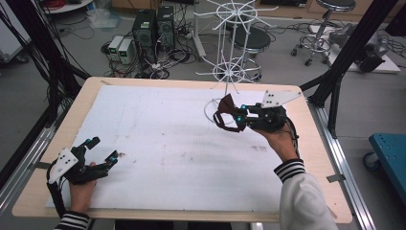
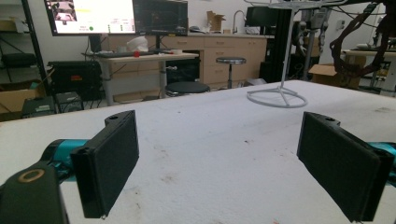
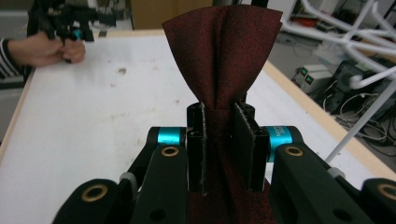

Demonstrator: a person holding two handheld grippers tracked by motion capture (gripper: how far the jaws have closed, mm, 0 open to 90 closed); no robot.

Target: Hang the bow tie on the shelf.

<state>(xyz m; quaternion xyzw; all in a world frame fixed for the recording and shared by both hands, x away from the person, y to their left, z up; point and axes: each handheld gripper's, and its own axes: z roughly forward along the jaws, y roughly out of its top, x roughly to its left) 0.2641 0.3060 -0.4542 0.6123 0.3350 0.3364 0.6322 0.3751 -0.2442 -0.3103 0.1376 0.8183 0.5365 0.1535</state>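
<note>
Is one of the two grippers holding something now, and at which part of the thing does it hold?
The right gripper holds a dark red bow tie, pinched at its narrow middle where the fabric gathers. The left gripper is open and holds nothing.

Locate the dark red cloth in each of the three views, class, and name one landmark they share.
High view: dark red cloth, right of centre, in the right gripper.
Left gripper view: upper right, held aloft.
Right gripper view: centre, pinched between the jaws.
Shared landmark: white wire rack.
</note>
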